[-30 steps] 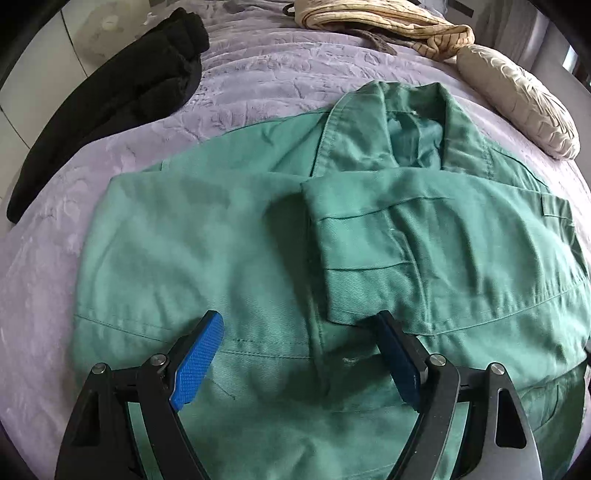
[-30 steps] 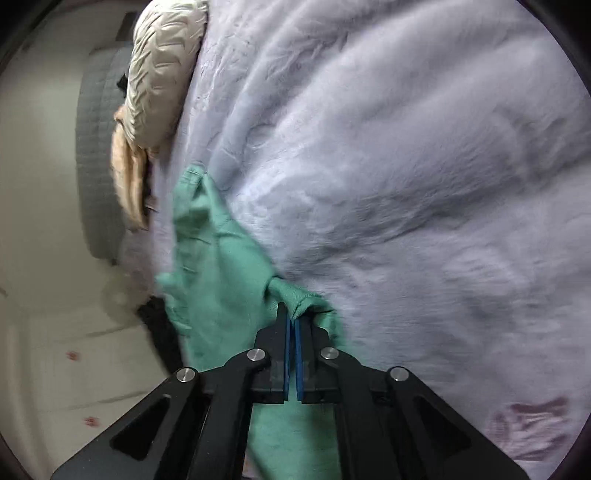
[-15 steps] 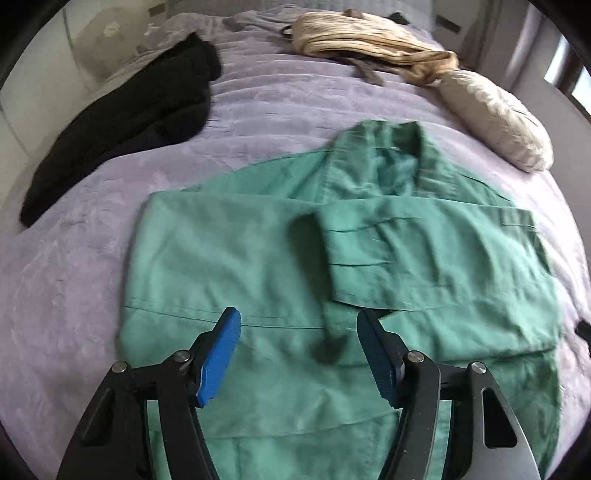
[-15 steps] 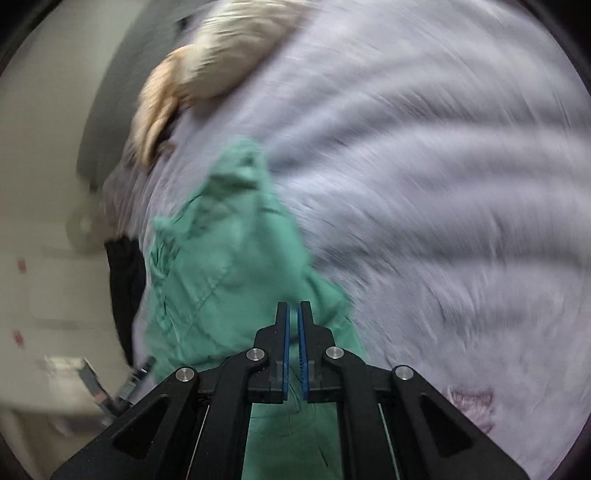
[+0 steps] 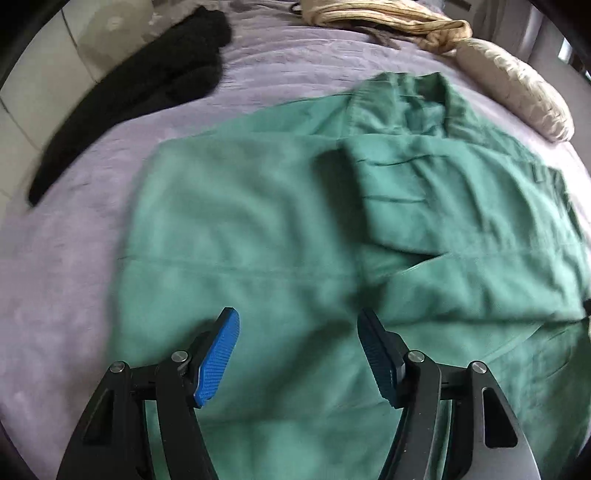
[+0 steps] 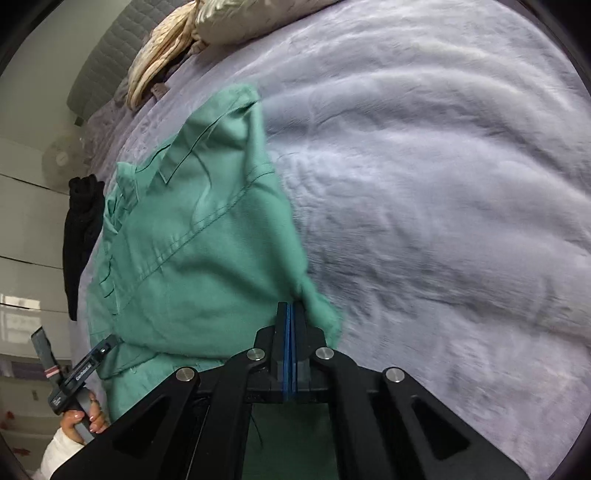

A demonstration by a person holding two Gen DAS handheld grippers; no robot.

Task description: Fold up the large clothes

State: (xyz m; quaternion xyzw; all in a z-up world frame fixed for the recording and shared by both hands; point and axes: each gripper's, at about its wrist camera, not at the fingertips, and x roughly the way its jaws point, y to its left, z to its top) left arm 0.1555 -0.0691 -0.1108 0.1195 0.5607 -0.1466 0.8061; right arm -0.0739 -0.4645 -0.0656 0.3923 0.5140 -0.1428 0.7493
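A large green jacket (image 5: 258,229) lies spread on the lilac bedspread (image 5: 66,258), collar at the far side, with one sleeve folded across its front. My left gripper (image 5: 297,350) is open and empty, hovering above the jacket's lower half. My right gripper (image 6: 291,317) is shut on a bunched edge of the green jacket (image 6: 192,236) and holds it lifted above the bedspread (image 6: 443,184). The left hand-held gripper (image 6: 74,376) shows at the lower left of the right wrist view.
A black garment (image 5: 147,85) lies at the far left of the bed. A beige garment (image 5: 388,18) and a cream pillow (image 5: 517,85) lie at the far right. A grey headboard (image 6: 99,66) and a white fan (image 6: 59,158) stand beyond the bed.
My left gripper has pulled back and up from the jacket, still open. My right gripper has swung round with the green fabric in it, lifting the jacket's edge toward the middle.
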